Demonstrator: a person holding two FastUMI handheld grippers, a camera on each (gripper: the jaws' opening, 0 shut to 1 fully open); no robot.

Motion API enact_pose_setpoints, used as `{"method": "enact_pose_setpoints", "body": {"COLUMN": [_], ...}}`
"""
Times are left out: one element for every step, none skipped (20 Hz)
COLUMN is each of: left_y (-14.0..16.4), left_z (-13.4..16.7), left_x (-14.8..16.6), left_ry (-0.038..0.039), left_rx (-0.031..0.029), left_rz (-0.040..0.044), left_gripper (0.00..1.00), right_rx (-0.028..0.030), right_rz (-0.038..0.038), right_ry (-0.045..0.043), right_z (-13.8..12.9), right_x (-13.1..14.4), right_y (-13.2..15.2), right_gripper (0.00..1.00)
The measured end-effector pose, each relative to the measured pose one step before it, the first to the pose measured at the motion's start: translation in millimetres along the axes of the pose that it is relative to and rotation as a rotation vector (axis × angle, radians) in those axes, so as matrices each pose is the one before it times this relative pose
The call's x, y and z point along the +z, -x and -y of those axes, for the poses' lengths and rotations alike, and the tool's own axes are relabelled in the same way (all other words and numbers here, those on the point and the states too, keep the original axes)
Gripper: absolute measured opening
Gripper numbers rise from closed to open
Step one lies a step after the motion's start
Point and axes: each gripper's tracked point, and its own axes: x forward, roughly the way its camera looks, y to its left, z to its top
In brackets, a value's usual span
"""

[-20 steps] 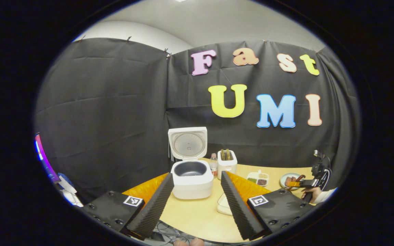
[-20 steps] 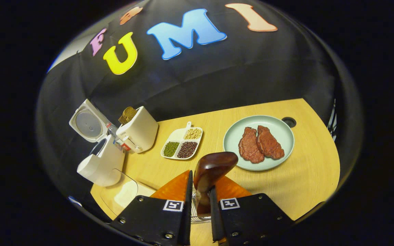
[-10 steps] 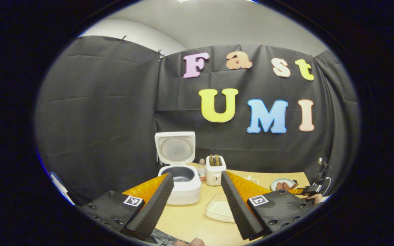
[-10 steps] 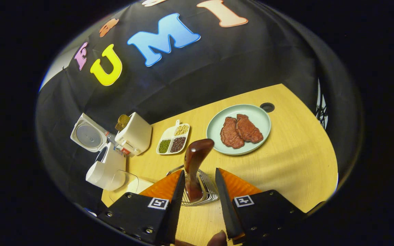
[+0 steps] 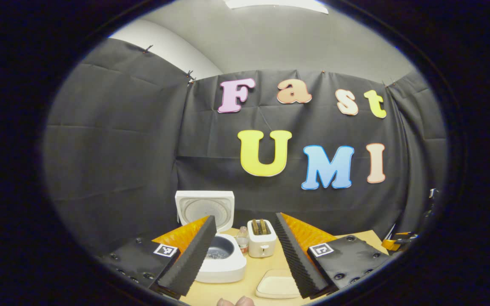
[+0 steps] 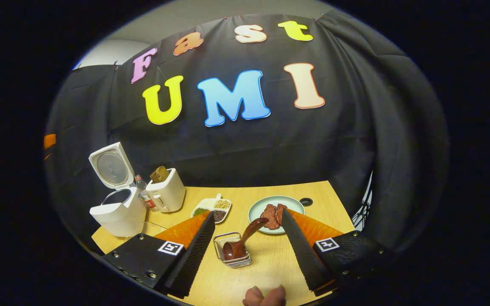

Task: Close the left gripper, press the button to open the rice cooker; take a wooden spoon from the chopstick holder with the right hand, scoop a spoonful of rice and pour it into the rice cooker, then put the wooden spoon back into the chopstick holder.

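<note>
My wooden spoon [image 6: 241,239] now sits bowl-down in the wire chopstick holder [image 6: 232,250], its handle leaning up and to the right toward the plate. Half a second ago my right gripper [image 6: 248,242] had its fingers close on either side of that handle, and a second ago they were pinched on it; now they stand wide apart, holding nothing, and the gripper has backed off so the holder sits small between them. The table [image 6: 270,263] carries the holder near its front edge.

The rice cooker [image 6: 115,210] stands at the table's left end with its lid up. In the left gripper view the cooker [image 5: 219,259] has dropped lower than it was a second ago, since my left gripper [image 5: 245,255] has tilted up toward the wall; its fingers are spread wide and empty, as before.

Beside the cooker are a small bottle [image 6: 144,196] and a toaster [image 6: 166,192] with bread in it, then a divided dish of beans [image 6: 212,209] and a plate [image 6: 260,210] with two pieces of meat [image 6: 274,213].

A clear container [image 5: 277,285] lies on the table in the left gripper view, partly cut off by the finger. The cooker's pot is half hidden by the other finger (I can't make out its contents clearly). Fingertips of a hand [image 6: 265,296] show at the bottom edge.
</note>
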Motion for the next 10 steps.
{"method": "enact_pose_setpoints", "body": {"left_y": [-22.73,-26.07,-25.63,-25.23,-23.85,-23.15,-20.83,-20.51,-21.71,-21.77], "left_z": [-15.71,-16.22,-13.28,-14.82,-12.32,-10.26,-7.26,-7.09,-8.47,-8.22], "left_x": [2.10,-0.13,0.12,1.14,0.32,-1.56,-2.17,-4.00,-1.89,-2.24], "left_ry": [0.00079,0.00424,0.01236,0.01392,0.01552,0.01574,0.01251,-0.00287,-0.02174,-0.02483], "left_rx": [0.00072,0.00295,-0.00244,0.00432,0.00488,0.00295,-0.00480,0.00224,0.01154,0.00720], "left_rz": [0.00206,-0.00958,-0.00835,-0.00068,-0.00180,-0.00567,-0.00383,-0.00297,-0.00172,0.00396], "left_gripper": [0.94,0.94,0.93,0.94,0.94,0.94,0.94,0.94,0.93,1.00], "right_rx": [-0.01618,-0.01896,-0.02776,-0.02623,-0.02424,-0.02444,-0.02473,-0.01888,-0.01730,-0.01573], "right_rz": [0.00696,0.01087,0.02089,0.02916,0.02082,0.00133,-0.00735,-0.00616,-0.01676,-0.01925], "right_ry": [-0.01033,-0.01446,-0.01187,-0.00293,0.01057,0.01887,0.02144,0.01733,0.00673,-0.00522], "right_z": [-10.61,-10.73,-7.99,-6.72,-6.04,-3.74,-2.59,-3.33,-3.06,-3.15], "right_x": [4.34,3.96,4.48,4.19,2.53,-5.07,-4.29,-1.70,-1.50,-2.32], "right_y": [13.19,12.23,11.48,11.83,10.41,10.87,8.79,5.77,5.35,6.76], "right_gripper": [0.96,0.97,0.97,0.97,0.97,0.97,0.97,0.97,0.97,0.97]}}
